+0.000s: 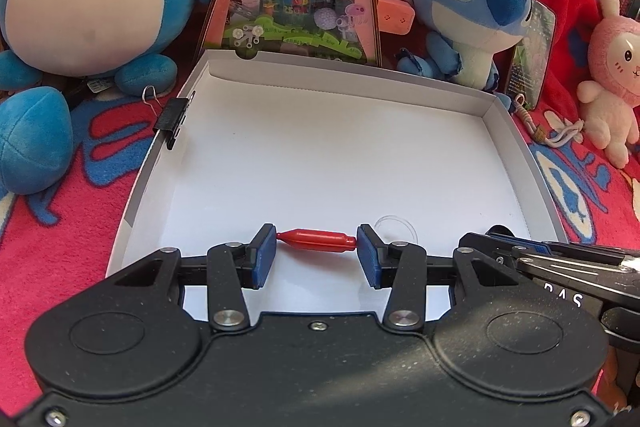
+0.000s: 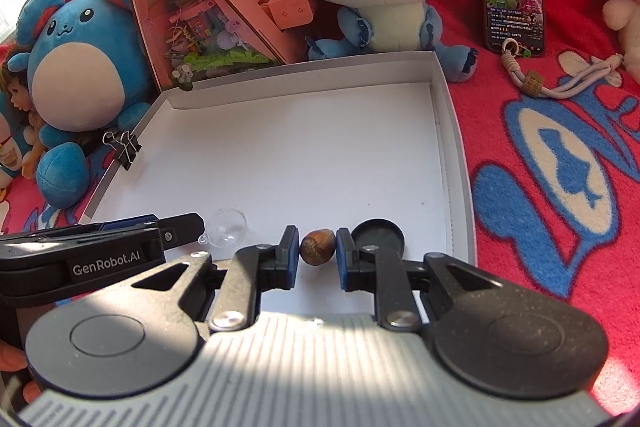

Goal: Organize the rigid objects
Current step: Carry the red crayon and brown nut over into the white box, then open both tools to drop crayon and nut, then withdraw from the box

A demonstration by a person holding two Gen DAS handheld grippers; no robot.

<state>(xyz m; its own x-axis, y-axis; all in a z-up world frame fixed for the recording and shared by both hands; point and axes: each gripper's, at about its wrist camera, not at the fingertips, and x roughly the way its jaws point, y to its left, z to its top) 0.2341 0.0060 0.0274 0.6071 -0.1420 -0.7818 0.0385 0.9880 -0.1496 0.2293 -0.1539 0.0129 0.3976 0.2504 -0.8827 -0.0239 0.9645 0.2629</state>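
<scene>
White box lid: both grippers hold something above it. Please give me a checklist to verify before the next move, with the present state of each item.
1. Left gripper closed on the red capsule, pads on its two ends: ok.
2. Right gripper closed on the hazelnut: ok.
3. Bare floor in the white box lid for setting down: ok.
4. Clear glass dome close beside the left gripper, could be knocked: not ok.
5. Black round cap touching the right gripper: cannot tell.
6. Binder clip holding the lid's wall: ok.

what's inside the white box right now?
Inside the white box: a red piece in the left gripper, a nut in the right gripper, a clear glass ball and a black lid. The grippers cover the near floor.
</scene>
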